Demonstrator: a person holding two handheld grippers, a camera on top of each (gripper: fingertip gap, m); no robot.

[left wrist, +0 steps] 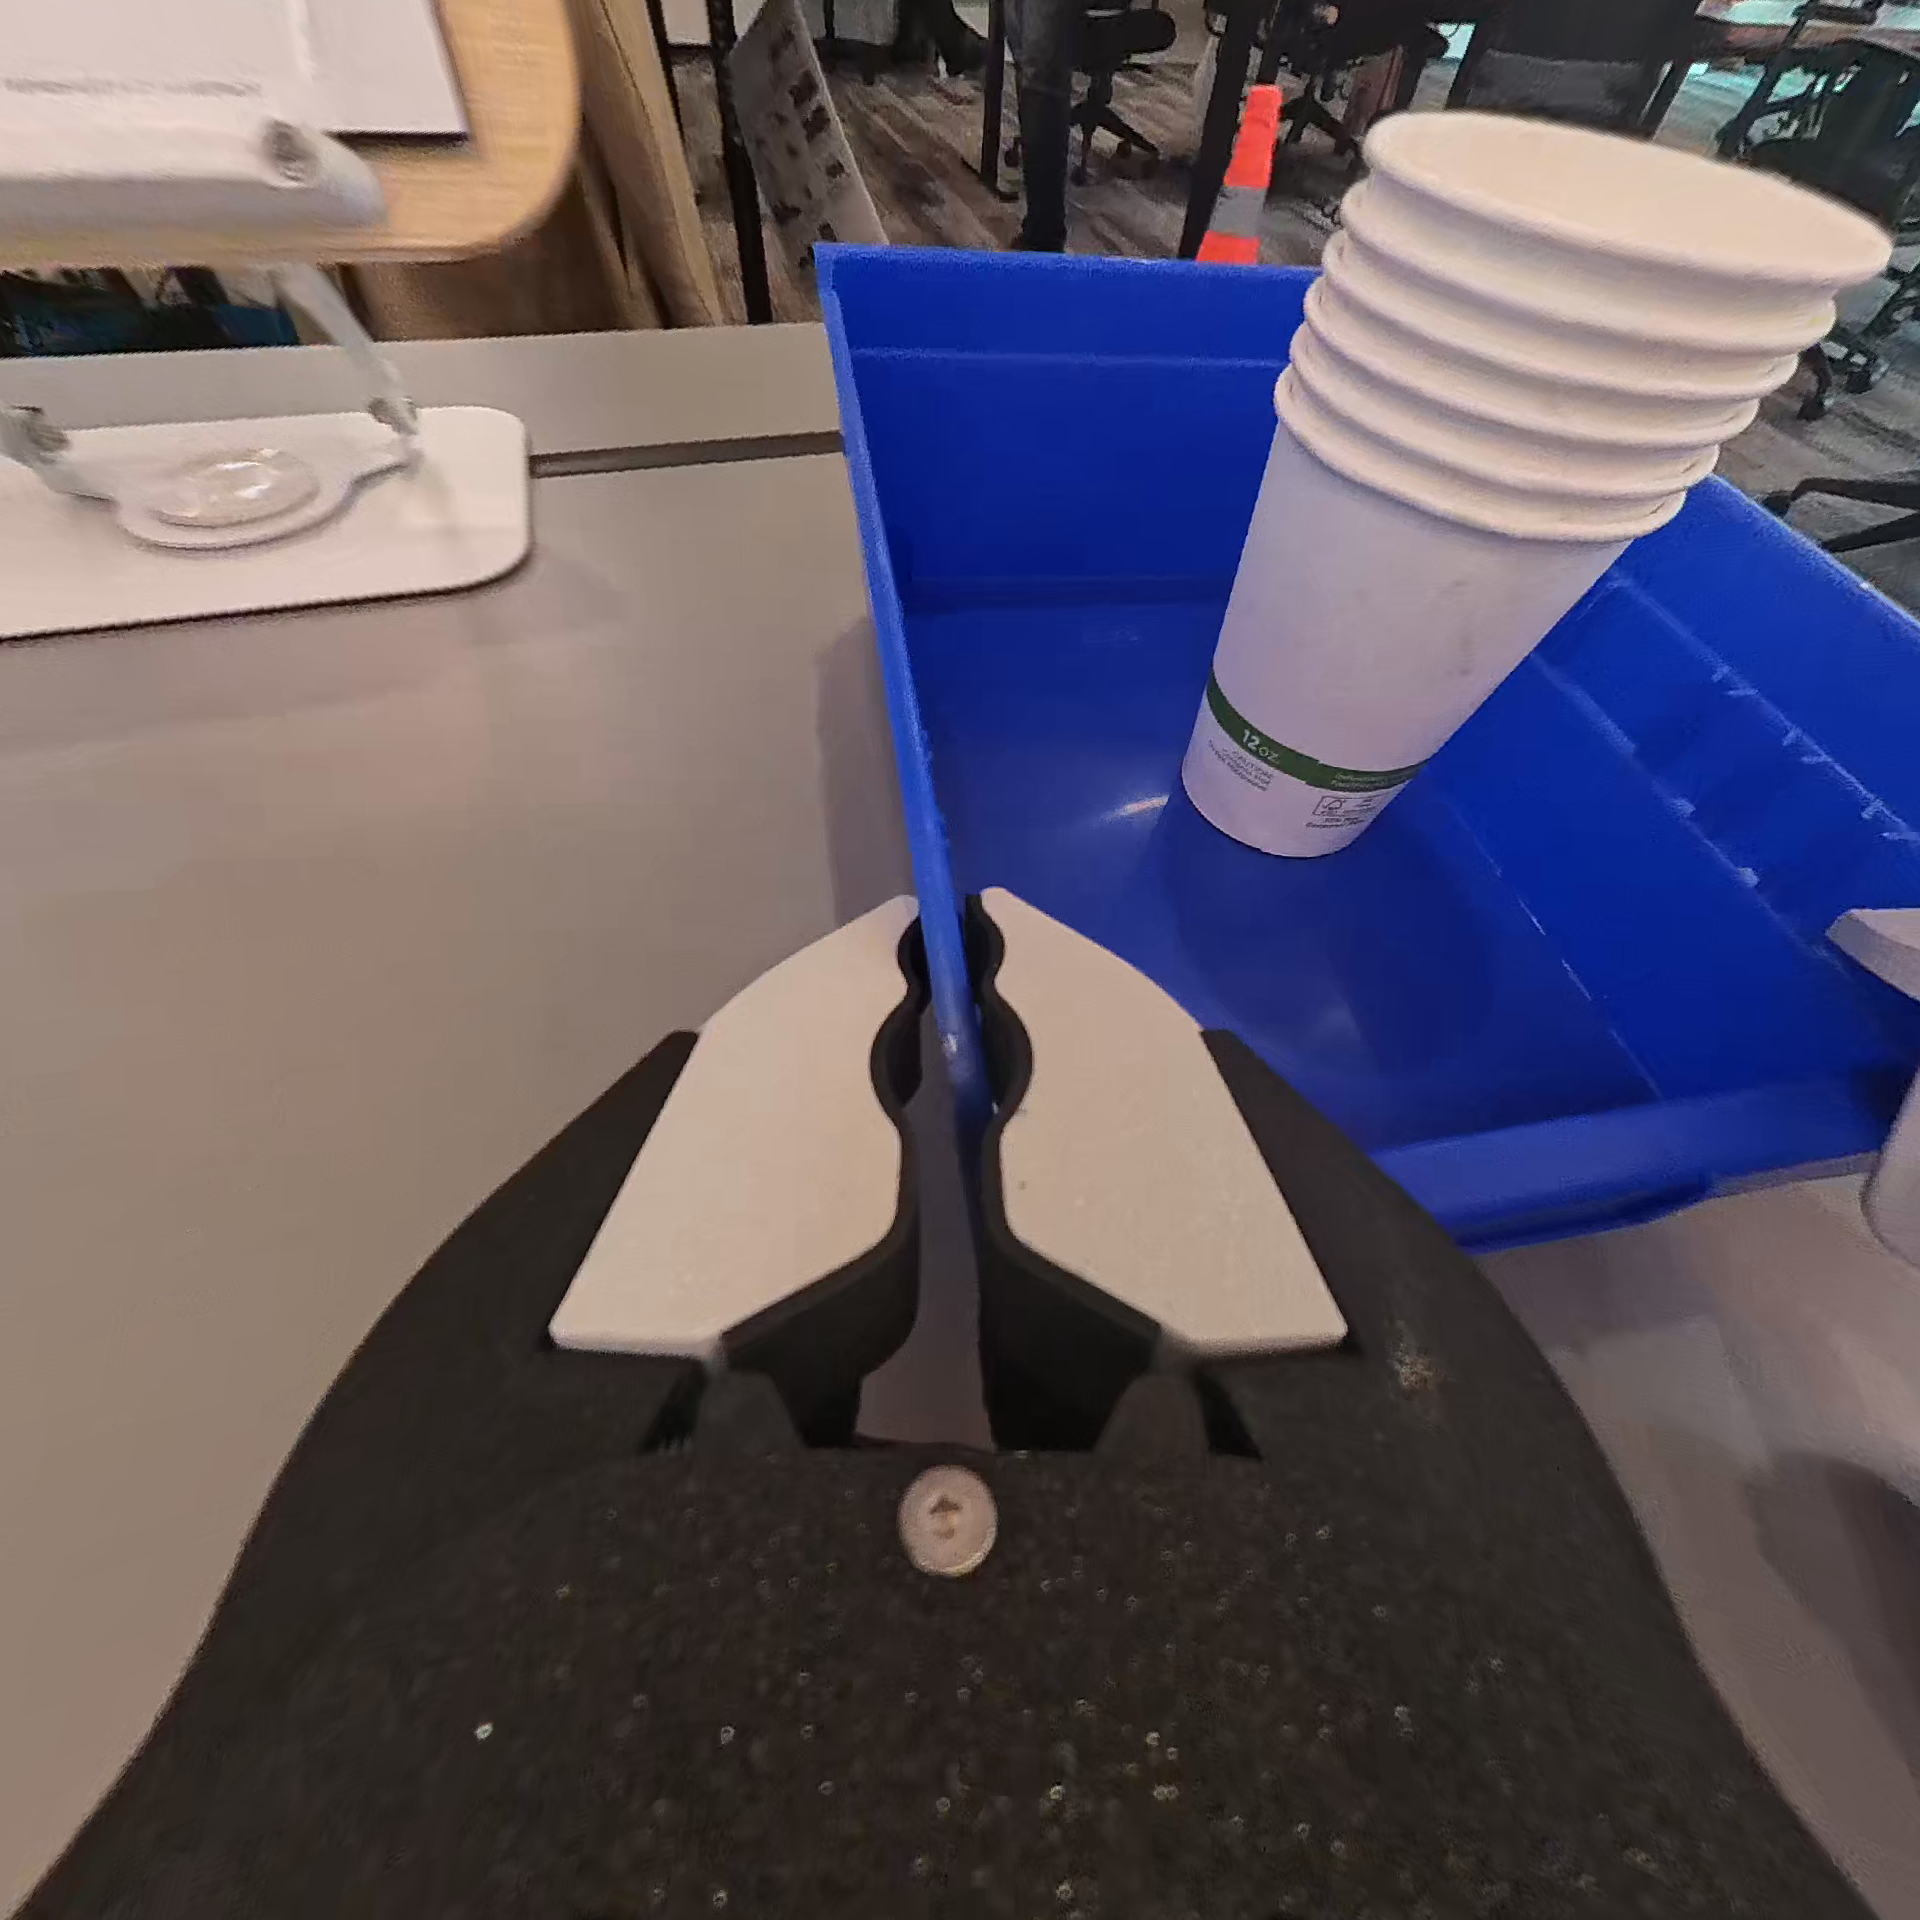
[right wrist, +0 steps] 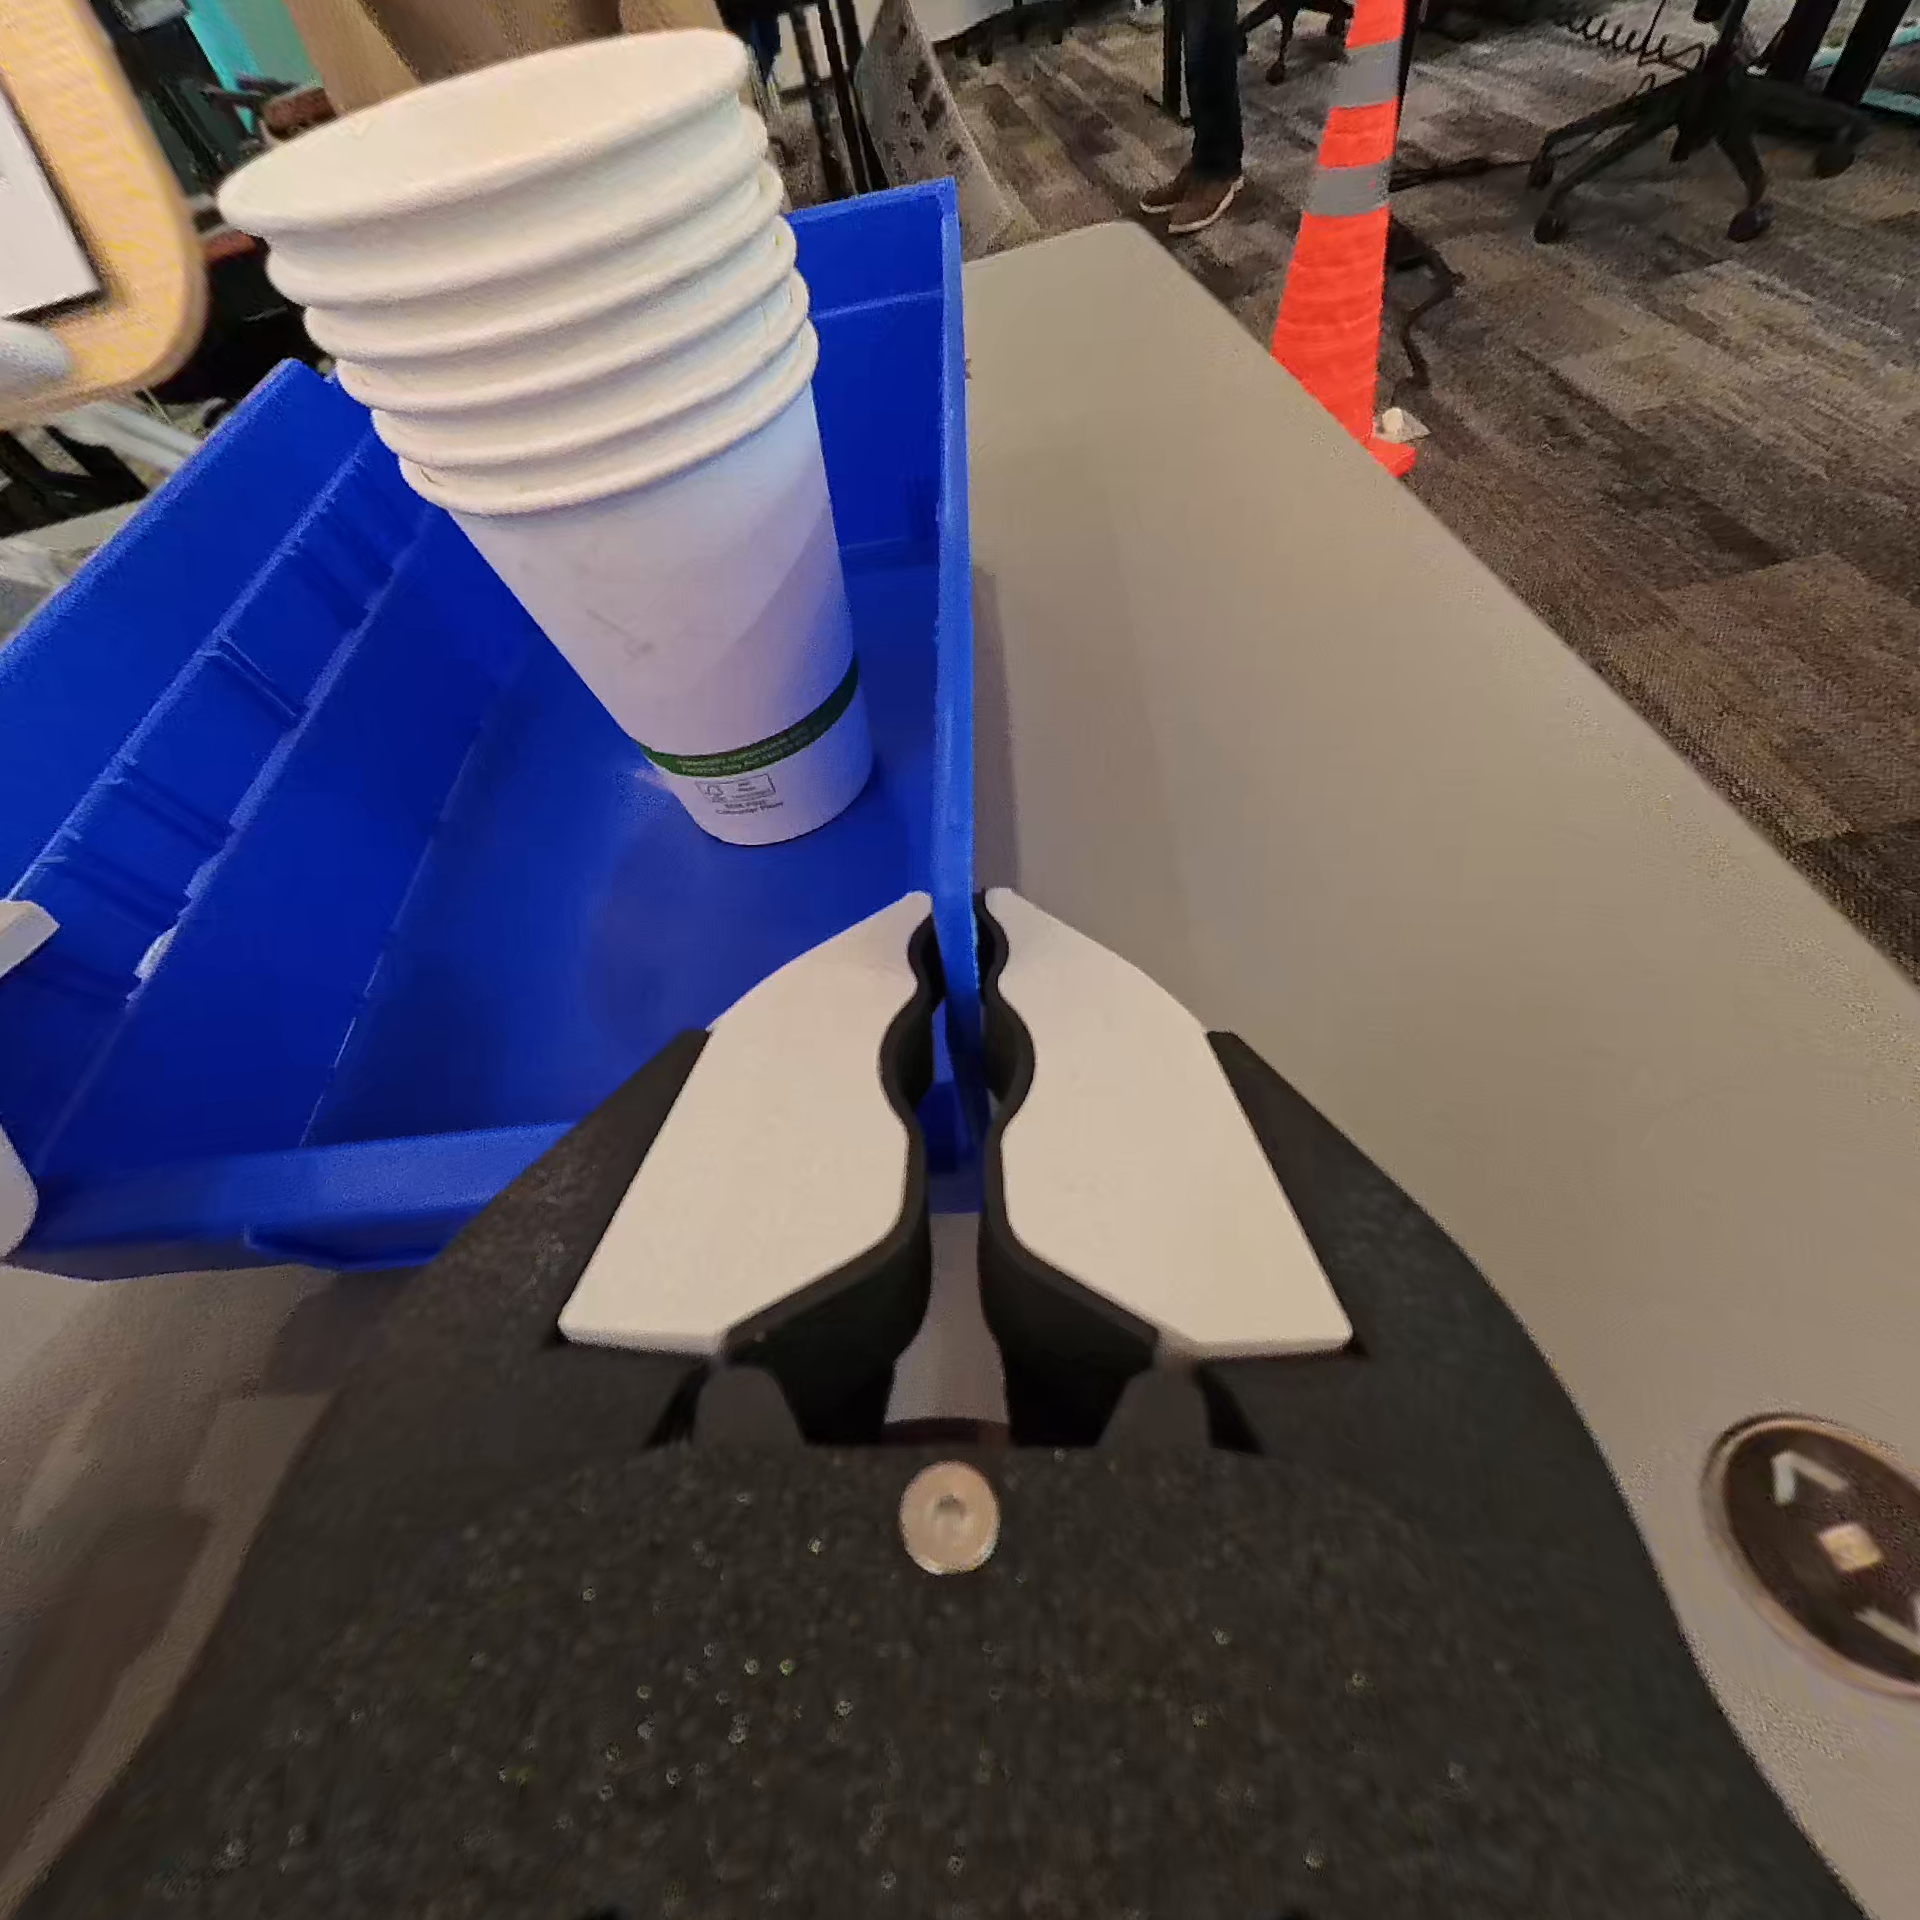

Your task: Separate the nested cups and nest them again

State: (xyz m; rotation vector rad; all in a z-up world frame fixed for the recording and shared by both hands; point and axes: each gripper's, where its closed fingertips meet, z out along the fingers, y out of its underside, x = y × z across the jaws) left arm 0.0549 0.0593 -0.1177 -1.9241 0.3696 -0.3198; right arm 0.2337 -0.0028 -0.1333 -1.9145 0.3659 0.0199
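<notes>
The left gripper (left wrist: 948, 914) is clamped on the left side wall of a blue plastic bin (left wrist: 1039, 468), the thin wall pinched between its two white-faced fingers (left wrist: 769, 1132) near the bin's front corner. The right gripper (right wrist: 958, 914) grips the bin (right wrist: 260, 790) the same way on the opposite side wall, its fingers (right wrist: 1153, 1143) closed tight against the blue edge.

Inside the bin stands the stack of nested white paper cups (left wrist: 1444, 520) (six or so rolled rims show, one above the other), upright on the bin floor towards the back and nearer the right-hand wall. In the right wrist view the stack (right wrist: 644, 499) rises well above the bin's rim, and the bottom cup carries a green band with small print near its base. Neither gripper touches the cups.

The bin sits on a grey table (left wrist: 364, 831). To the left of it lies a white stand with a flat base (left wrist: 312, 520). Set into the table (right wrist: 1351, 831) near the right gripper is a round dark control panel (right wrist: 1829, 1558). Beyond the table's far edge an orange traffic cone (right wrist: 1345, 239) with grey bands stands on patterned carpet (right wrist: 1662, 468).
</notes>
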